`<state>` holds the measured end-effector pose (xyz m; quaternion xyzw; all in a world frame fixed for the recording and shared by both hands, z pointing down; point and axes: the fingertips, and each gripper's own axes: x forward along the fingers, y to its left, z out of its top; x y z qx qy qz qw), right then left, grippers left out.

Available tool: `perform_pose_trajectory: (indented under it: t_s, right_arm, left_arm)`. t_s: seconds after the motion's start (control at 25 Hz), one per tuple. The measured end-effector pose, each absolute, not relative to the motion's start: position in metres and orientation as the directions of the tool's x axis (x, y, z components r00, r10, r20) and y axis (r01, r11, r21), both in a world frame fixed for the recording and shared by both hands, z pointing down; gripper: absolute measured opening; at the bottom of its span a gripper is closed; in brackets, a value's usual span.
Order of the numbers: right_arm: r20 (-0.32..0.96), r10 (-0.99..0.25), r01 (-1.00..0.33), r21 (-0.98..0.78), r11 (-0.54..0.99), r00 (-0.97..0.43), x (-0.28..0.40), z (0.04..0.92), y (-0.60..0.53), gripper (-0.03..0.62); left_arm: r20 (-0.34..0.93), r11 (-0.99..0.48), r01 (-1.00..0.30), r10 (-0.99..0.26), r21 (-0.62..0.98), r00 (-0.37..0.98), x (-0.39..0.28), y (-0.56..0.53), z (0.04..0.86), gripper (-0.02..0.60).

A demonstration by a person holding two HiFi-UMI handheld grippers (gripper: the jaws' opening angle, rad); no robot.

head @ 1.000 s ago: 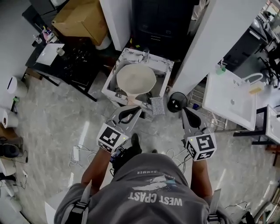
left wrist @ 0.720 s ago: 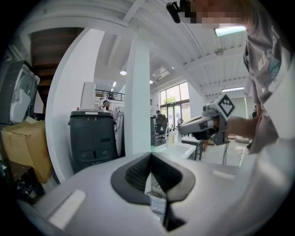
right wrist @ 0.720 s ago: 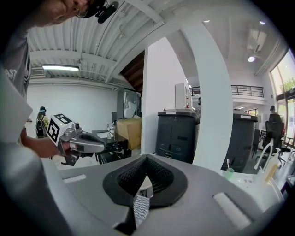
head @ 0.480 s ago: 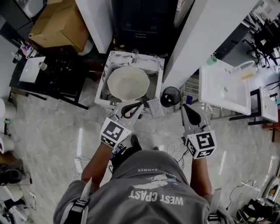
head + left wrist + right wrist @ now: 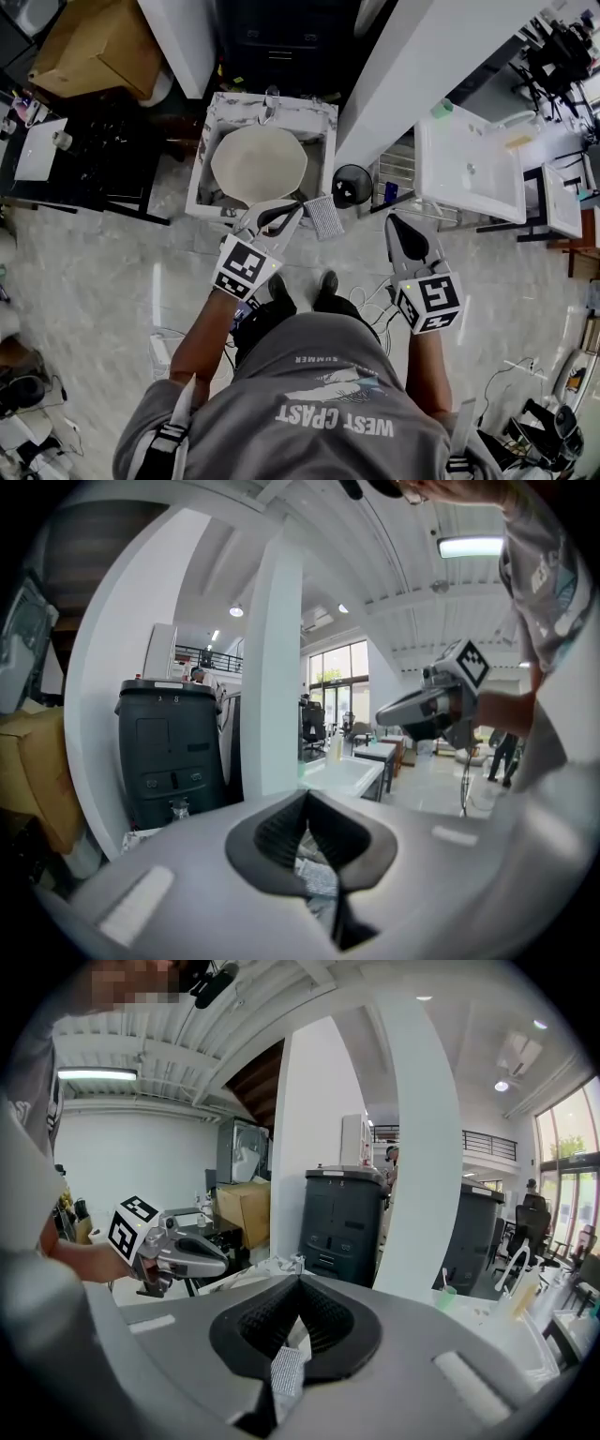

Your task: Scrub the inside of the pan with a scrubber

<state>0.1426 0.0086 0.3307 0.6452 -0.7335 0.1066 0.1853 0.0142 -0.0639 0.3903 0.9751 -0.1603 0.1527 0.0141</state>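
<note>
Pan (image 5: 255, 161) lies mouth-up inside the small sink (image 5: 326, 111) and nearly fills it, so its inside is exposed for scrubbing. Scrubber (image 5: 323, 217) lies at the sink's near right corner, unheld. Left tool (image 5: 287, 212) hangs closed and empty over the sink's near rim, just beside the scrubber. Right tool (image 5: 396, 223), also closed and empty, stands off to the sink's right. Judgement: pickup not yet begun. White column (image 5: 422, 75) crowds the sink's right side; the floor (image 5: 112, 262) in front of the sink gives room.

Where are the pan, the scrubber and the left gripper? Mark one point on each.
pan (image 5: 258, 161), head view, middle of its pale inside.
scrubber (image 5: 324, 217), head view, centre of the grey pad.
left gripper (image 5: 292, 212), head view, between its fingertips.
</note>
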Motion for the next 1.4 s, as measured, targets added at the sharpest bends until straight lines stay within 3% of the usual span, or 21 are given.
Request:
perform_pose_trajectory:
  t_s: [1.0,1.04,1.08,1.4]
  right_arm:
    - [0.538,-0.82,-0.978,-0.044,0.206,-0.197,0.193,0.42,-0.014,0.002]
    - [0.542,-0.816,-0.977,-0.048,0.207,-0.2,0.194,0.423,-0.015,0.002]
    - [0.546,-0.813,-0.977,-0.052,0.207,-0.202,0.194,0.427,-0.015,0.002]
    - [0.576,-0.789,-0.975,-0.081,0.207,-0.215,0.197,0.452,-0.012,0.002]
  left_arm:
    - [0.668,-0.974,-0.228,-0.175,-0.007,0.723,0.092,-0.074,0.565,0.005]
    - [0.683,-0.975,-0.22,-0.162,-0.002,0.712,0.094,-0.074,0.574,0.017]
    - [0.698,-0.978,-0.21,-0.147,0.004,0.7,0.095,-0.073,0.582,0.084]
    - [0.785,-0.985,-0.173,-0.101,0.008,0.612,0.106,-0.069,0.643,0.199]
